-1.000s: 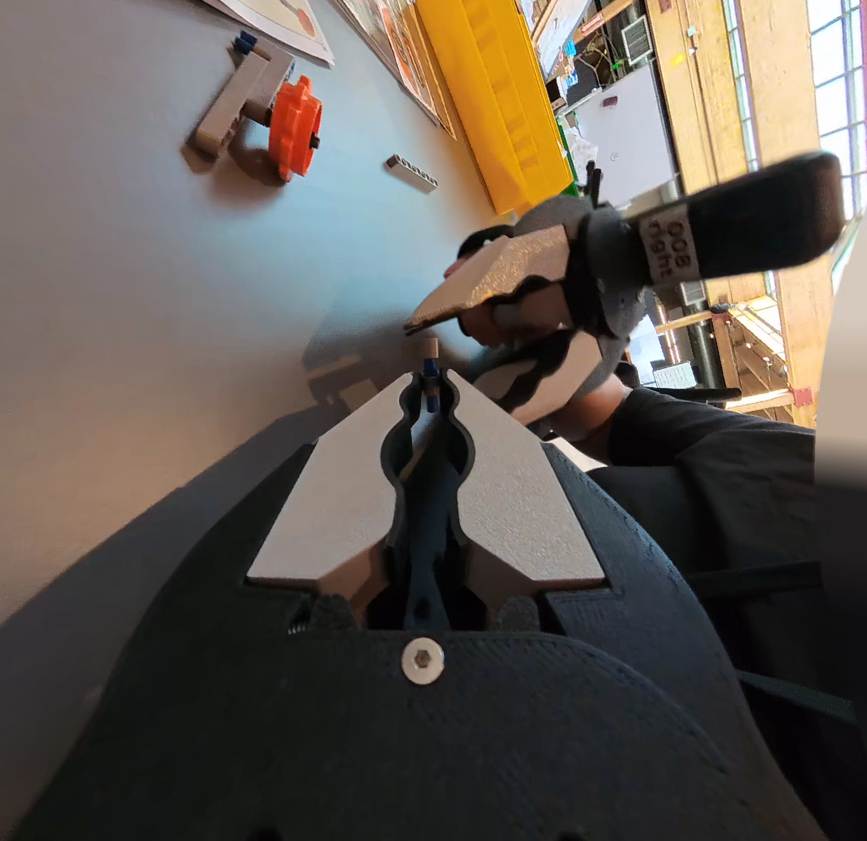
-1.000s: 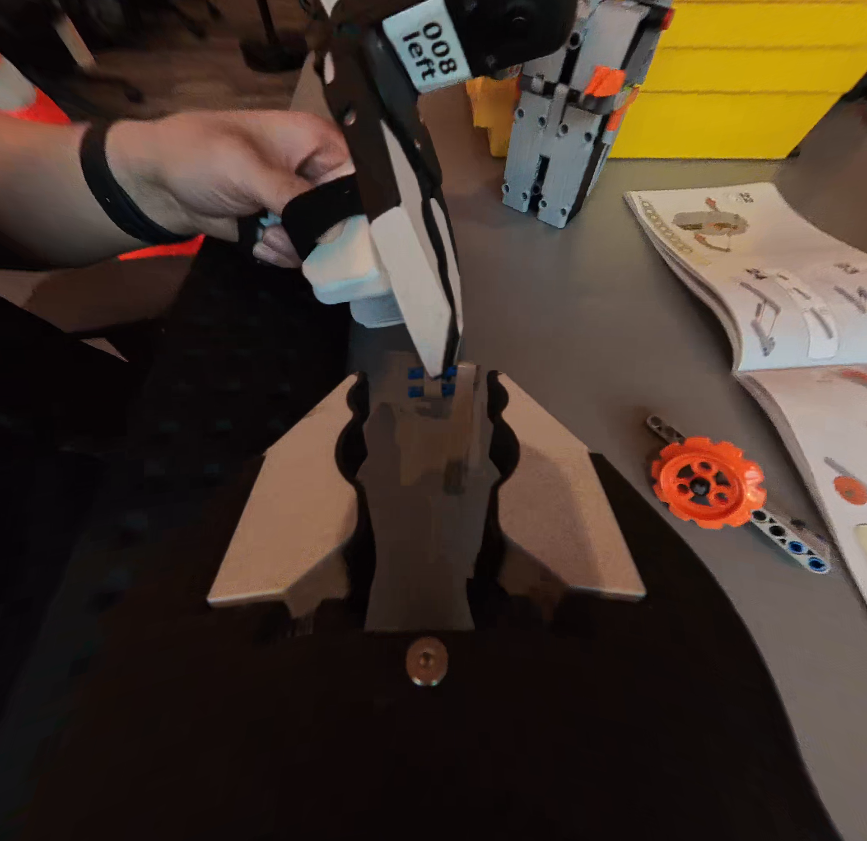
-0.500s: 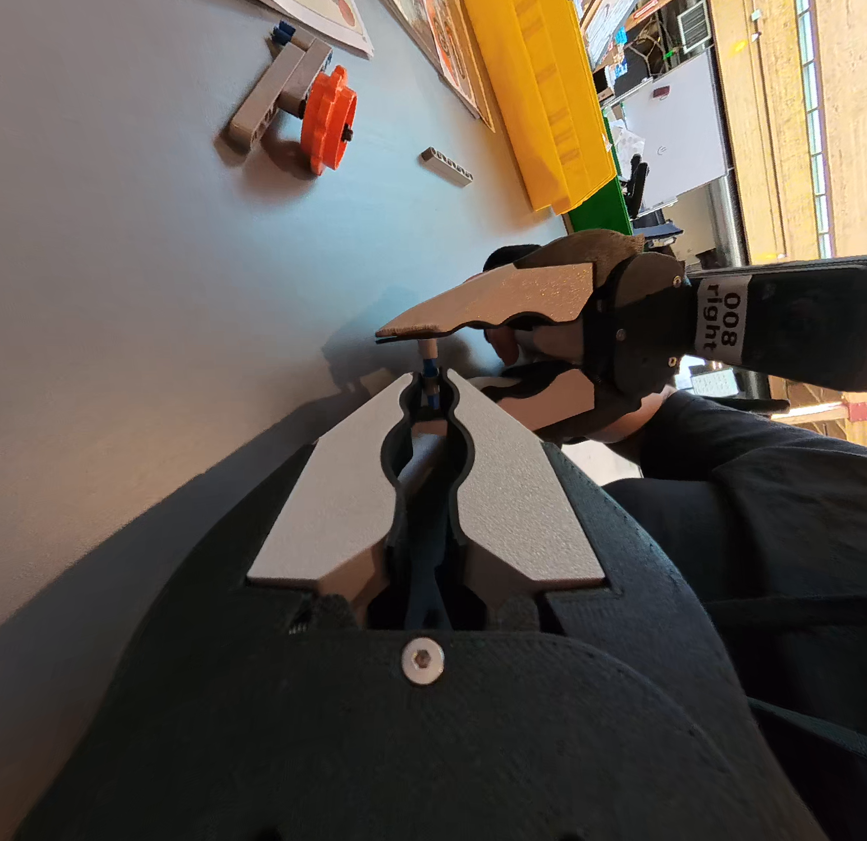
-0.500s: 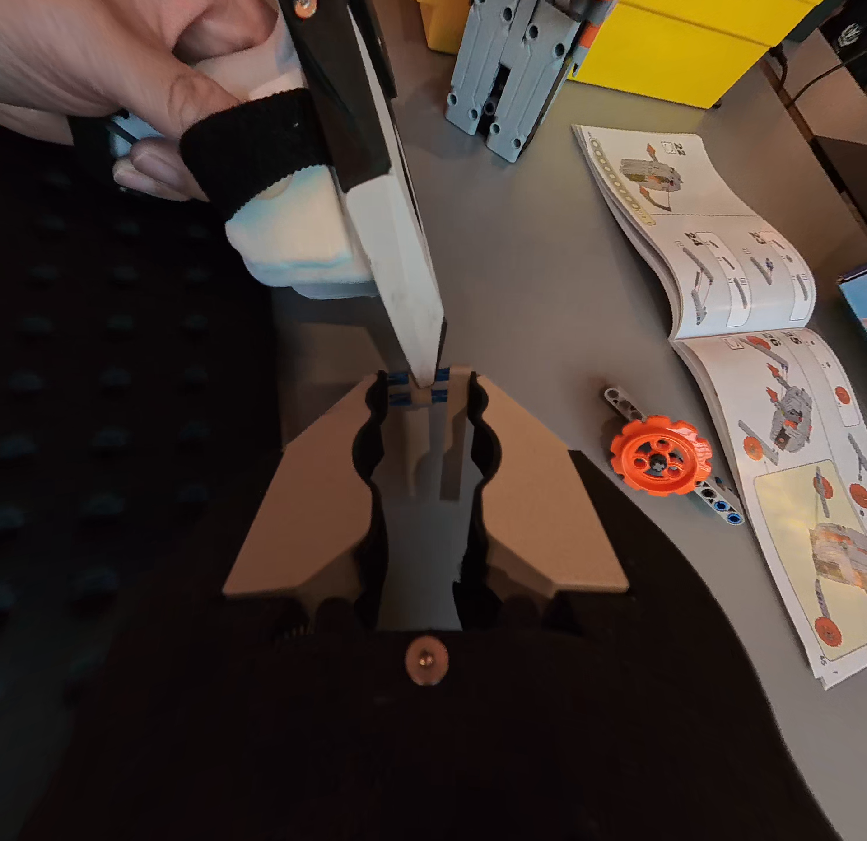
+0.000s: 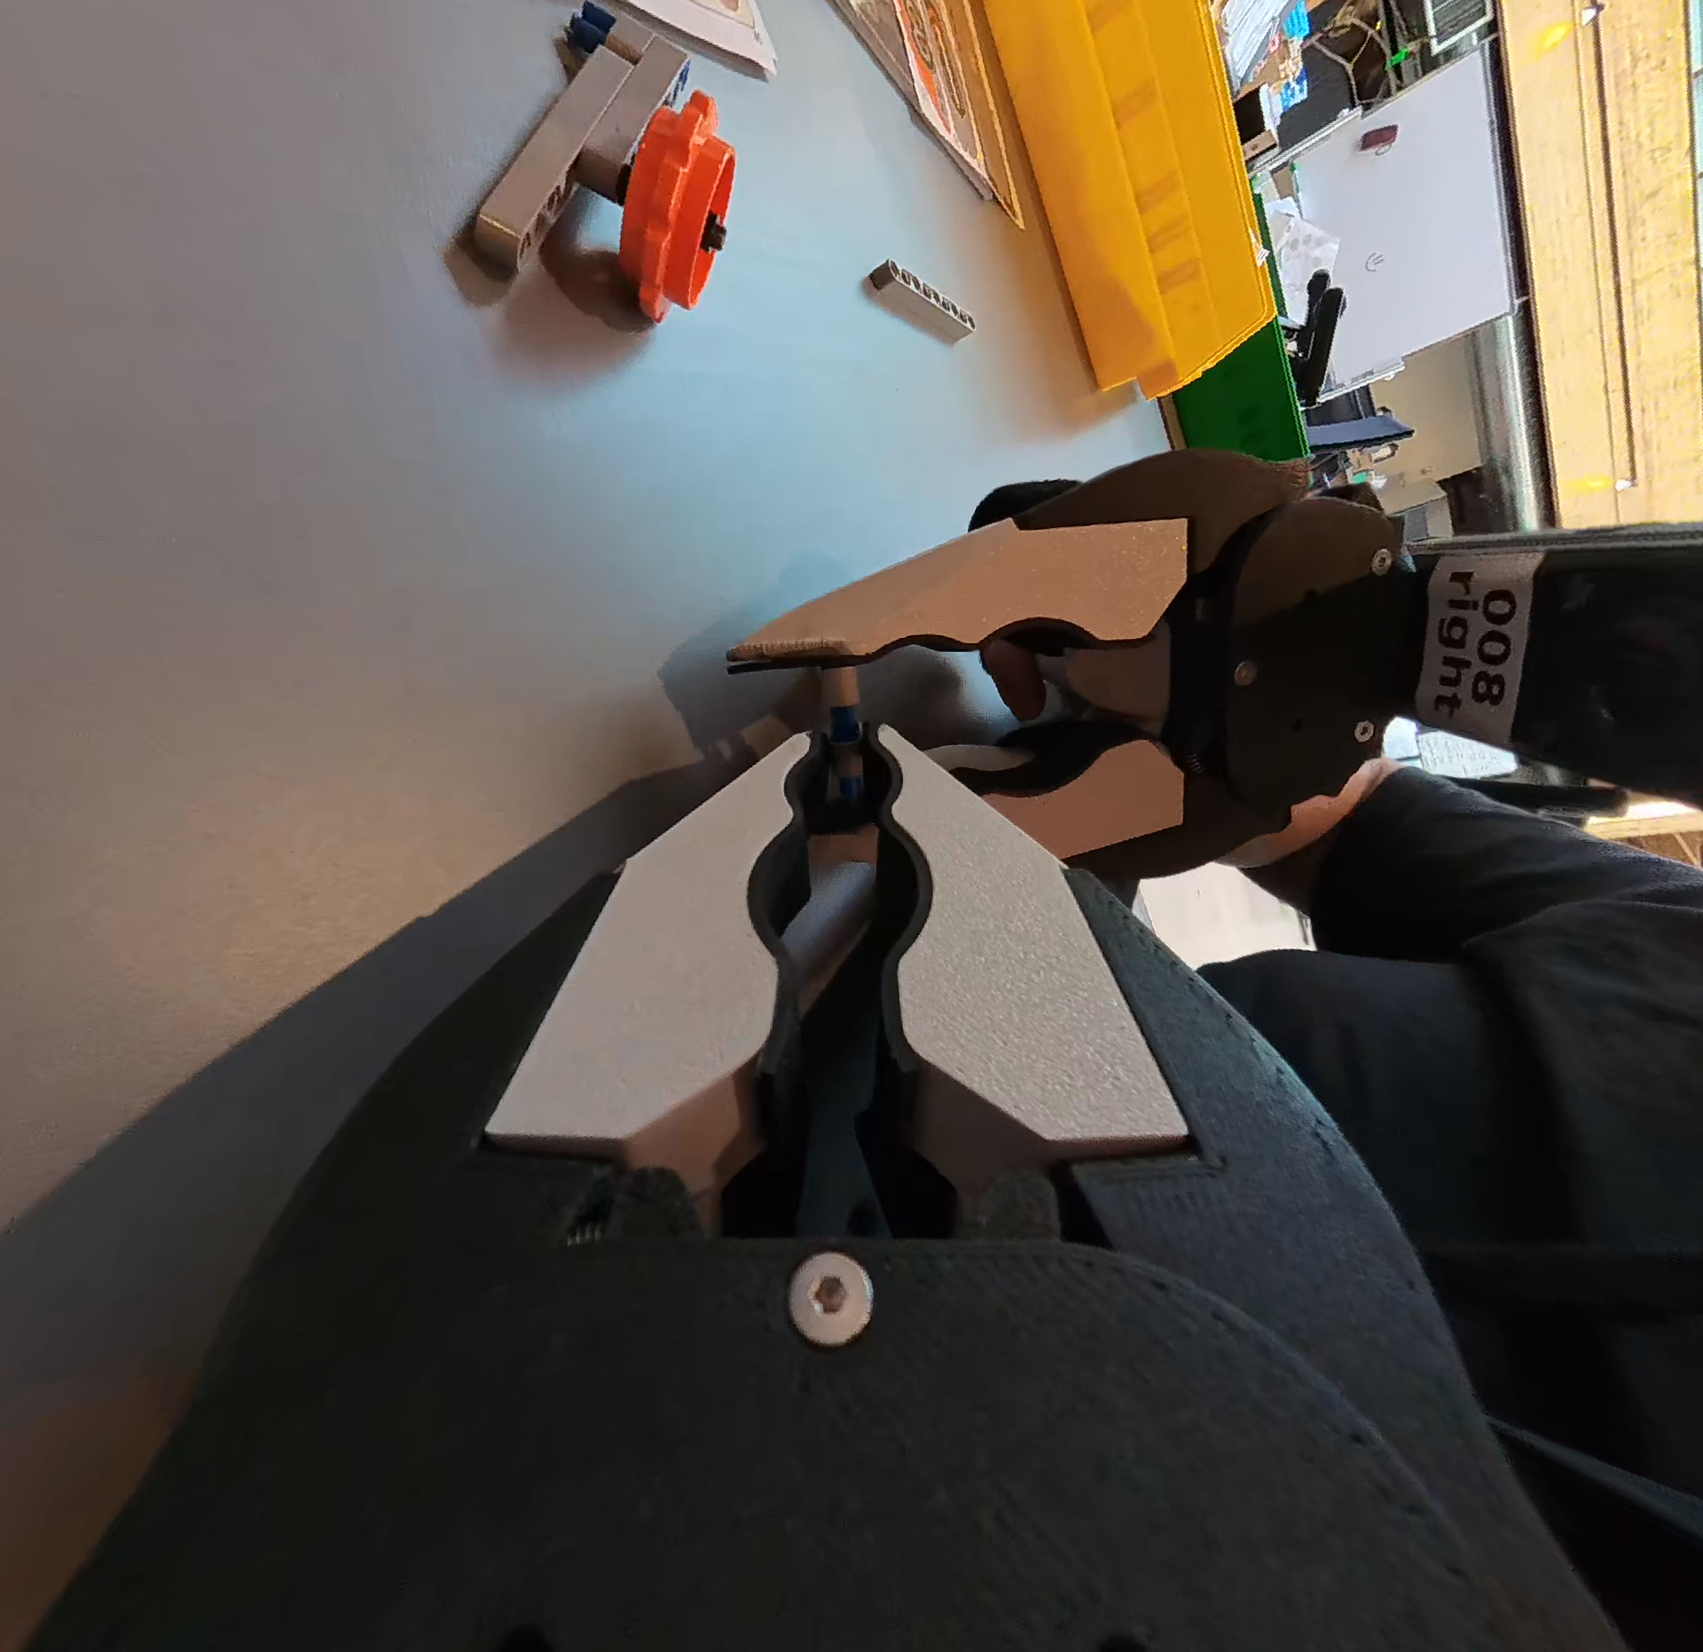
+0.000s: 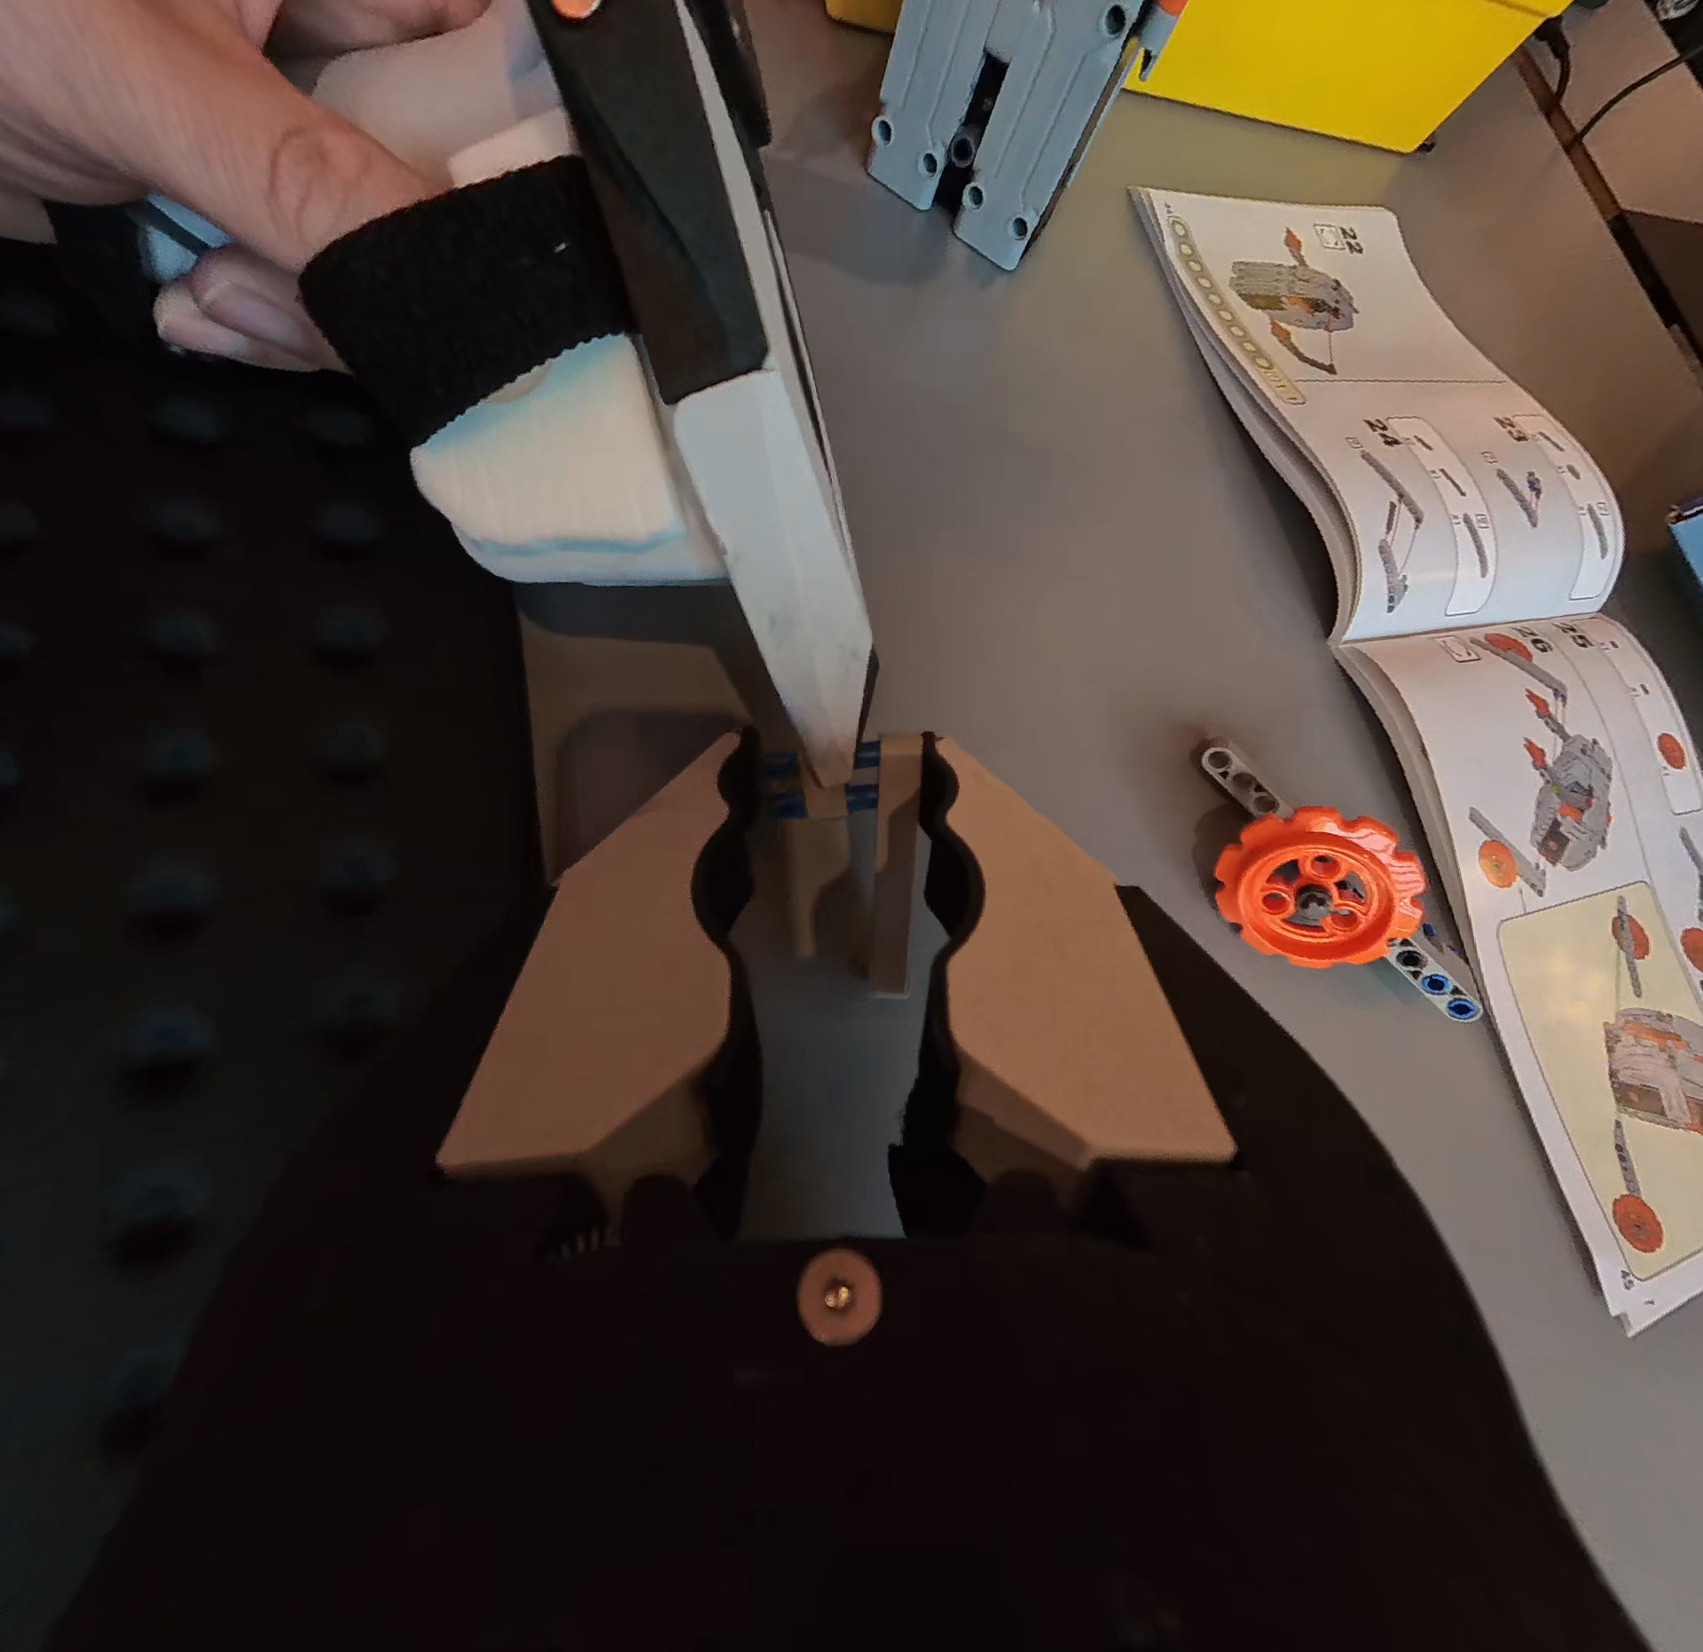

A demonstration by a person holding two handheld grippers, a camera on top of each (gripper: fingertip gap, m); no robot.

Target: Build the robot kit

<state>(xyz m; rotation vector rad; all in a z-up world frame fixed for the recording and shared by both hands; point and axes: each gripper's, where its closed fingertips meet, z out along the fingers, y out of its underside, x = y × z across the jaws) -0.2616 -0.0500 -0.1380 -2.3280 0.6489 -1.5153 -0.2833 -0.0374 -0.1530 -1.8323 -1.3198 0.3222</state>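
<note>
My left gripper [image 5: 843, 741] is shut on a small grey beam piece with blue pins [image 5: 840, 718], held just off the near edge of the grey table [image 5: 276, 502]. In the right wrist view it comes down from above [image 6: 829, 760] and pinches the middle of the piece. My right gripper [image 6: 837, 769] is closed in on the same piece. One finger touches the blue pins [image 6: 781, 783] and the other touches a grey beam [image 6: 898, 824]. In the left wrist view its upper finger [image 5: 968, 594] presses on the beam's end.
An orange gear on grey beams [image 6: 1318, 884] lies to the right, also in the left wrist view [image 5: 677, 207]. Nearby are a loose grey beam [image 5: 921, 303], an open instruction booklet [image 6: 1438, 502], a grey model [image 6: 995, 87] and yellow bins [image 6: 1336, 31]. A black studded mat [image 6: 184, 686] lies left. Less than 4 cm separates the two grippers' tips.
My right gripper has narrowed from wide open until its fingers touch both sides of the piece. My left gripper has kept its hold.
</note>
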